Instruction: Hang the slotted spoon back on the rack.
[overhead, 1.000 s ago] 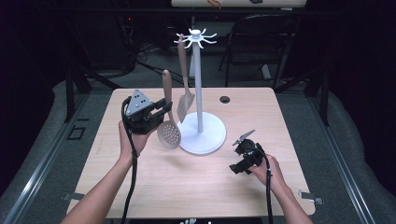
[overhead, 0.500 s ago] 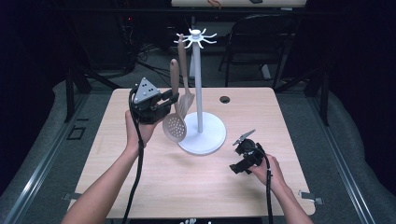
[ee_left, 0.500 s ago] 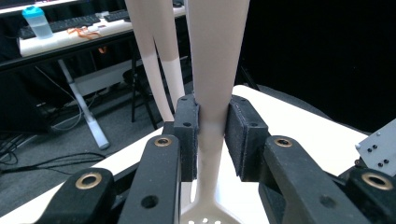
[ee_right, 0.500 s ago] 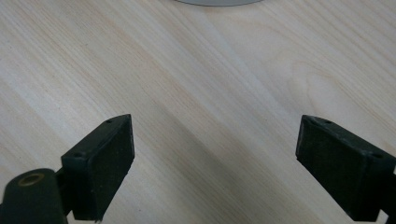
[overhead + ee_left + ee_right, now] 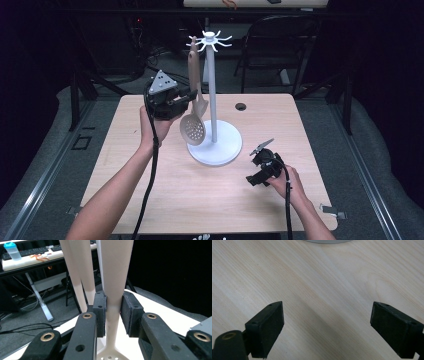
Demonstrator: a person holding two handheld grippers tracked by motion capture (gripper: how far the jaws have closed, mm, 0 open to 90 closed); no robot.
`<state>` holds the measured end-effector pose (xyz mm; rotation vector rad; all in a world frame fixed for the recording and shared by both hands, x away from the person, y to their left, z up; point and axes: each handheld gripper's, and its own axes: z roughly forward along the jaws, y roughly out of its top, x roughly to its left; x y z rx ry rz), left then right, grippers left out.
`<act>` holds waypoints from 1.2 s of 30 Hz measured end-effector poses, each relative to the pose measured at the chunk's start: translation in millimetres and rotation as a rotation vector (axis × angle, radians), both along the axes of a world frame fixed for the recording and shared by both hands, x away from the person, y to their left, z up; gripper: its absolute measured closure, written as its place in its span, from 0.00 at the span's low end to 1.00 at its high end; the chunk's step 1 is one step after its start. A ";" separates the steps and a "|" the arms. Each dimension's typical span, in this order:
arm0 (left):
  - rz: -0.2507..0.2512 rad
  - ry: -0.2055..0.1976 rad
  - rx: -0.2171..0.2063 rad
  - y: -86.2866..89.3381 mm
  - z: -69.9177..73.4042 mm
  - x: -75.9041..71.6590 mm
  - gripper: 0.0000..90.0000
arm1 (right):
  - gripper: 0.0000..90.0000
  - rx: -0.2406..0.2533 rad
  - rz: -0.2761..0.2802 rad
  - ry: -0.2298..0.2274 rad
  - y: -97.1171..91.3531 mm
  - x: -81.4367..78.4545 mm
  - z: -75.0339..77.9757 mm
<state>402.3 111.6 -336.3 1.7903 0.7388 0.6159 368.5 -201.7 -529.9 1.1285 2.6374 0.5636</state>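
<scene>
A white utensil stand (image 5: 212,90) with a ring of hooks (image 5: 210,39) on top rises from a round base (image 5: 220,147) at mid table. My left gripper (image 5: 186,98) is shut on the handle of a beige slotted spoon (image 5: 193,128), held upright left of the pole with its handle tip near the hooks. In the left gripper view the pads (image 5: 100,312) press on that handle (image 5: 114,282). A beige spatula (image 5: 200,106) hangs just behind it, its handle (image 5: 76,272) beside the spoon's. My right gripper (image 5: 261,165) rests low at the right, open (image 5: 325,327) over bare wood.
A small black hole (image 5: 241,106) sits in the wooden table (image 5: 150,190) behind the stand. The stand's base edge (image 5: 327,241) lies just ahead of my right gripper. A dark chair (image 5: 280,45) stands beyond the far edge.
My left gripper has lifted the slotted spoon up and toward the stand, so its handle tip now reaches the hooks. The right gripper has stayed still.
</scene>
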 end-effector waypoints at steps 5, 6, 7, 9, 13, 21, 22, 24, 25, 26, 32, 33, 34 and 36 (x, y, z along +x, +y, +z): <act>0.003 0.007 0.010 -3.7 4.6 5.0 0.83 | 0.13 -0.005 0.000 -0.003 0.4 -0.2 0.1; 0.005 0.008 0.014 -4.2 5.3 5.8 0.83 | 0.13 -0.005 0.005 0.000 0.1 0.0 0.6; 0.005 0.010 0.015 -4.5 5.8 7.1 0.83 | 0.13 -0.003 0.002 -0.002 0.1 -0.1 0.4; 0.011 0.016 0.013 -5.5 6.5 9.2 0.83 | 0.13 0.005 -0.003 0.008 0.2 0.1 0.3; 0.017 0.019 0.023 -7.7 6.9 11.6 0.83 | 0.13 0.009 0.000 0.001 0.0 0.0 0.2; 0.037 0.013 0.048 -13.0 4.2 15.4 0.83 | 0.13 0.008 0.001 -0.001 0.2 0.0 0.2; 0.039 0.015 0.047 -13.4 3.8 16.2 0.83 | 0.13 0.008 0.001 0.001 0.1 0.1 0.1; 0.043 0.015 0.048 -14.2 2.8 17.8 0.83 | 0.13 0.004 -0.003 0.013 0.2 0.2 0.8; 0.045 0.016 0.049 -15.0 1.9 18.7 0.83 | 0.13 0.004 -0.003 0.012 0.2 0.2 0.7; 0.044 0.019 0.047 -15.5 1.4 19.1 0.83 | 0.13 0.004 -0.005 0.012 0.3 0.1 0.6; 0.047 0.028 0.044 -18.2 -1.1 22.6 0.83 | 0.13 0.004 -0.005 0.013 0.3 -0.2 1.1; 0.048 0.028 0.042 -18.5 -1.4 23.1 0.83 | 0.13 0.004 -0.005 0.014 0.3 -0.2 1.0; 0.049 0.028 0.043 -18.8 -1.7 23.7 0.83 | 0.13 0.004 -0.003 0.013 0.3 -0.2 1.0; 0.047 0.030 0.054 -19.5 -1.5 24.4 0.83 | 0.13 0.004 0.000 0.009 0.4 -0.1 0.8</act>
